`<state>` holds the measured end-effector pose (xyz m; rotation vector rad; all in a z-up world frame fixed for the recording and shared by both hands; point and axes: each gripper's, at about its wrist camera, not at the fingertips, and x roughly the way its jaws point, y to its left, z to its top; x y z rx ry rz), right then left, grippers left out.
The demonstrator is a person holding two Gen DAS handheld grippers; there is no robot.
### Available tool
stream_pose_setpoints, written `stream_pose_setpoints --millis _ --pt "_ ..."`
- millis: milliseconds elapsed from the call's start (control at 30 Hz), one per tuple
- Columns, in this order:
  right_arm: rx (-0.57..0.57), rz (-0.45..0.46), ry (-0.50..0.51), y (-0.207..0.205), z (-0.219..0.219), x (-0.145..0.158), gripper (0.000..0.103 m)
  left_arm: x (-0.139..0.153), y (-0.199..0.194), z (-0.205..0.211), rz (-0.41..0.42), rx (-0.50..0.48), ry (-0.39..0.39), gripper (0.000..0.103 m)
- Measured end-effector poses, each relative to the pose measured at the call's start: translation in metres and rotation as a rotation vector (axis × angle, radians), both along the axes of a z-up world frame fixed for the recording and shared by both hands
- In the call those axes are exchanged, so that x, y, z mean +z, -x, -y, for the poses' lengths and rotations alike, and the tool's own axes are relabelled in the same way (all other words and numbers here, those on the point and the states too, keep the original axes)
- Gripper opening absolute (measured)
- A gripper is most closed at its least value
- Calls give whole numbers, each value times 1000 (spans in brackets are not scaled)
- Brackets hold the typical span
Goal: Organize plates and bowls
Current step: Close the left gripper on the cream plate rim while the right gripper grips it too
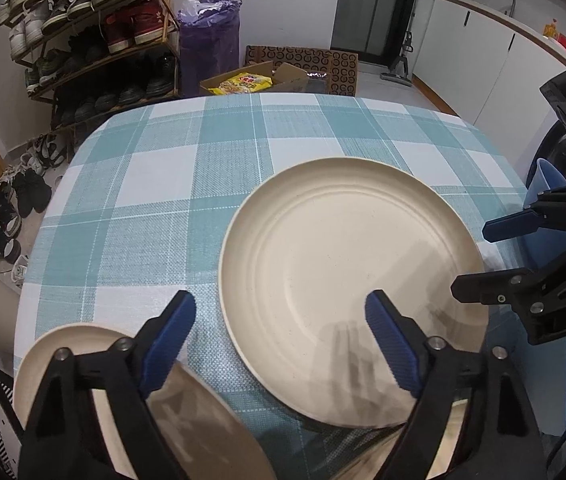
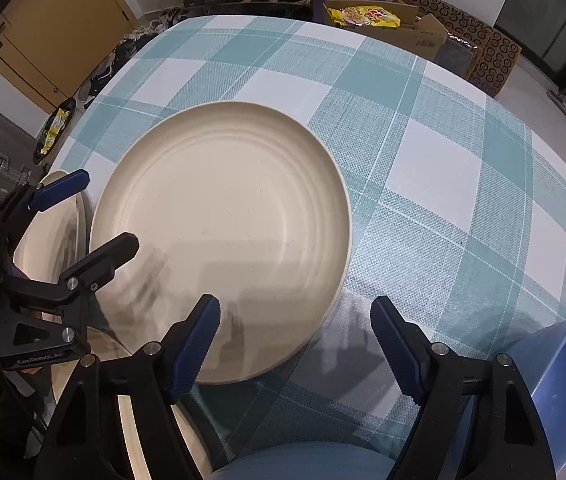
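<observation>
Cream plate [image 1: 353, 276] lies under the open left claw [image 1: 281, 344].

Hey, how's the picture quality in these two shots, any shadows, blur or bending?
Left wrist view: streaky gripper shadows on the big plate, table edge bowed by the fisheye. Right wrist view: similar shadows on the plate, dark corners, sharp weave.
</observation>
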<state>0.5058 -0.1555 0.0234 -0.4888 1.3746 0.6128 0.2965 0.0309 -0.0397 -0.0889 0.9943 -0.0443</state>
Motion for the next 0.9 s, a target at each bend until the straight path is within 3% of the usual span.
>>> stream_pose_setpoints --millis 100,167,900 --pt "3 -4 8 0 -1 -4 74 -3 -1 1 -5 -2 -2 82" --pt "3 -9 12 0 -2 -7 70 -5 -1 1 -18 -5 4 67" --pt "-6 15 43 1 1 -15 25 -17 1 -6 -66 12 -39 31"
